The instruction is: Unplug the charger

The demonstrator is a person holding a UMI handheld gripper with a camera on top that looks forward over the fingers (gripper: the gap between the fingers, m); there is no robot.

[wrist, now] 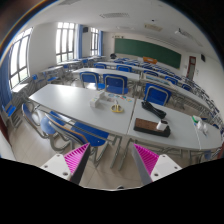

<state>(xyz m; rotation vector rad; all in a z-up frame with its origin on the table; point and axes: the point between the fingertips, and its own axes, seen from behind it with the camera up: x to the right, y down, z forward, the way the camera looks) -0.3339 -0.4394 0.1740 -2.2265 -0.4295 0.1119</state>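
Observation:
My gripper (112,160) is open and empty, its magenta pads (75,157) spread wide, held high and well back from a long white table (85,100). On the table's right part lies a dark flat object (152,126), and near the middle sits a small pale object (118,106). I cannot tell which of them is the charger, and no cable or socket can be made out from here.
This is a classroom. Blue chairs (117,85) stand around the table and at further rows of tables behind it. A green chalkboard (148,50) is on the far wall and windows (20,62) are on the left. Pale floor lies between my fingers.

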